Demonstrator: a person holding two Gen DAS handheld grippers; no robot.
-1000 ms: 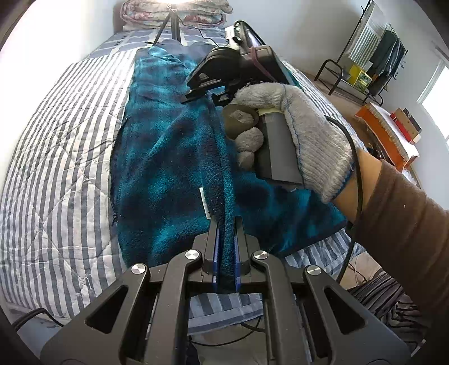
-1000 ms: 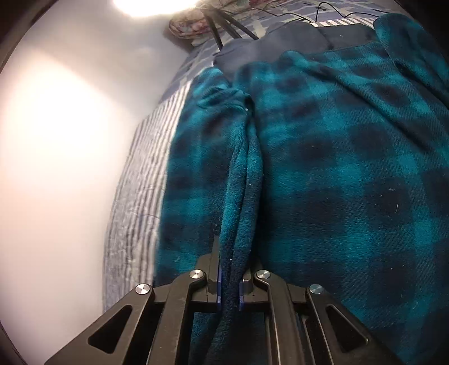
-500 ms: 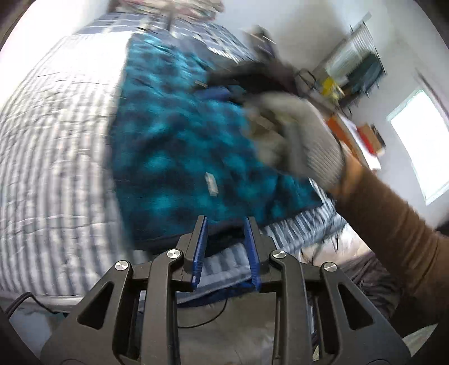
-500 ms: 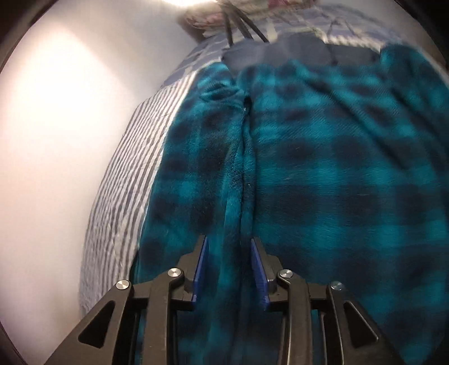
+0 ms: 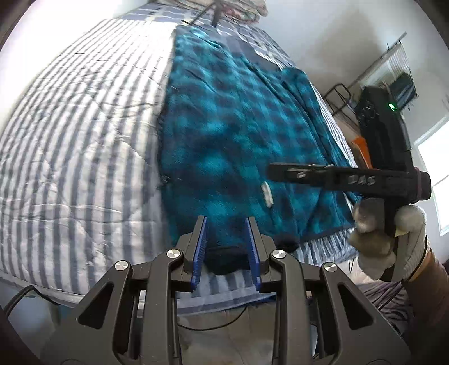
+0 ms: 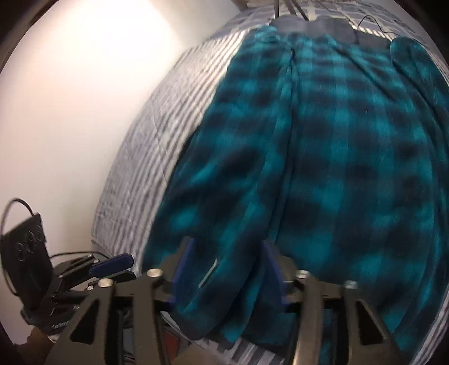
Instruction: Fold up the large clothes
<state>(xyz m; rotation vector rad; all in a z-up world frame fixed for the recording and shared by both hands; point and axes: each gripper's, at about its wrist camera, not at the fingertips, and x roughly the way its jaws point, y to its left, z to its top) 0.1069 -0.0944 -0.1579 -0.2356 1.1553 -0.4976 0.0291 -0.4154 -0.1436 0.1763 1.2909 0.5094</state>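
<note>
- Teal plaid fleece, thick and fuzzy: the garment [image 5: 238,126] lies flat along the striped bed [image 5: 78,134], its near hem right at the bed's edge, below the left gripper [image 5: 226,250].
- Left gripper is spread, blue pads parted, nothing pinched. The hem shows in the gap but isn't pressed. The risk, I'd say: that hem sits so close to the edge it could slide off if nudged.
- Right gripper [image 6: 227,269] is opening right now, fleece visible under it but not clamped. Fuzzy pile could snag a pad and drag the fold out of line.
- The two grippers sit near each other, so a careless swing might knock them together.
- The centre crease [image 6: 289,118] looks a bit ridged; fold over it and you'd probably get a lumpy stack.
- Far end, a dark band [image 6: 314,26] near the cables could catch.
</note>
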